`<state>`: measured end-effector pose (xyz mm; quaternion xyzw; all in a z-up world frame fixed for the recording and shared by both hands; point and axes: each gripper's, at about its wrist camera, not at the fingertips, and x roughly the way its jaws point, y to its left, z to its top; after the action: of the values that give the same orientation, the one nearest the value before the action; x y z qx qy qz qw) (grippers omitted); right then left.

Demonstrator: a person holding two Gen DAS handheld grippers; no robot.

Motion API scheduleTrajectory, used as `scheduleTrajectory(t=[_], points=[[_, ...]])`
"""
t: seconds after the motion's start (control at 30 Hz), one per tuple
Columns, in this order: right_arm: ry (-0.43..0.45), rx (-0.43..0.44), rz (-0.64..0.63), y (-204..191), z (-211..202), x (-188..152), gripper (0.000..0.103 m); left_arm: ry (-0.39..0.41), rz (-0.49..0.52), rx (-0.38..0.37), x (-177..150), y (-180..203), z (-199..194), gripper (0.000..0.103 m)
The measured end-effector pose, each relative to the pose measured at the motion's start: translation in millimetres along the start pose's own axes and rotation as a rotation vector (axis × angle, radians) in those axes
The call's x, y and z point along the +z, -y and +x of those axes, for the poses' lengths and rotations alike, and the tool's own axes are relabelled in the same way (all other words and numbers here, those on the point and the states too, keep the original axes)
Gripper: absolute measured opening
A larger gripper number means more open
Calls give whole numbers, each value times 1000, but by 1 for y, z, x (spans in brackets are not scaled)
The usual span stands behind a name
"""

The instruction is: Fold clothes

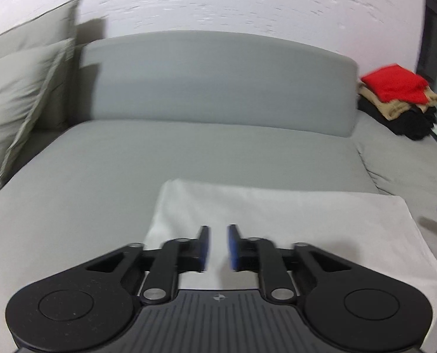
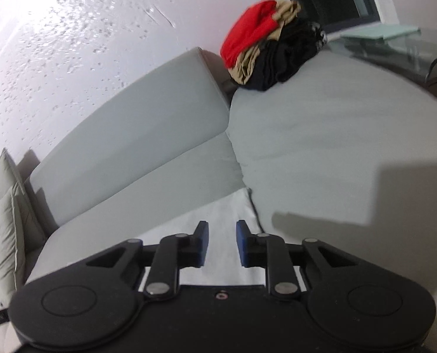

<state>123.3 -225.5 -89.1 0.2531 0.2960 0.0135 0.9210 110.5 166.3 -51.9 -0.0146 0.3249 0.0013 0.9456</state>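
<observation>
I see the folded white cloth rectangle [image 1: 277, 223] lying flat on the grey sofa seat [image 1: 101, 170]. My left tool [image 1: 218, 247] and right tool [image 2: 222, 242] hover above it, jaws narrow, gripping nothing.

We see even, fairly bright indoor light. In the right wrist view glare washes out the wall [image 2: 51, 8] at upper left, and a hard dark shadow falls across the sofa seat [image 2: 350, 135] at right. The left wrist view is smeared by motion blur, worst on the wall and pillows [image 1: 18, 82]. Fisheye bending curves both frames' edges, with dark corners.
</observation>
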Motion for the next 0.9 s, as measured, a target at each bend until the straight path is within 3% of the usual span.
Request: scheduleTrajectory(t=[0.17,0.3,0.33,0.4,0.57,0.63,0.7,0.77,0.8,0.9], points=[[-113,117,-12,-19,64,10,22,-24,30,1,19,1,66,8],[-265,211,48,-8,121,8,22,-166,-114,43,10,-40,125,7],[-286,225,79,0,131,6,20,-173,-153,46,9,-50,131,12],[-272,246,140,19,141,5,4,-140,-216,71,12,-66,134,11],[-54,-22,246,54,128,16,0,-114,-302,401,12,-93,142,9],[-10,-80,220,53,119,16,0,-90,-373,443,10,-104,131,9],[24,-132,134,40,109,15,1,-52,-382,475,9,-107,116,9],[67,-121,136,37,95,14,9,-2,-385,444,9,-107,99,9],[87,-103,159,39,87,15,16,24,-389,396,10,-104,93,9],[113,-29,222,48,74,16,21,57,-368,212,12,-91,86,10]])
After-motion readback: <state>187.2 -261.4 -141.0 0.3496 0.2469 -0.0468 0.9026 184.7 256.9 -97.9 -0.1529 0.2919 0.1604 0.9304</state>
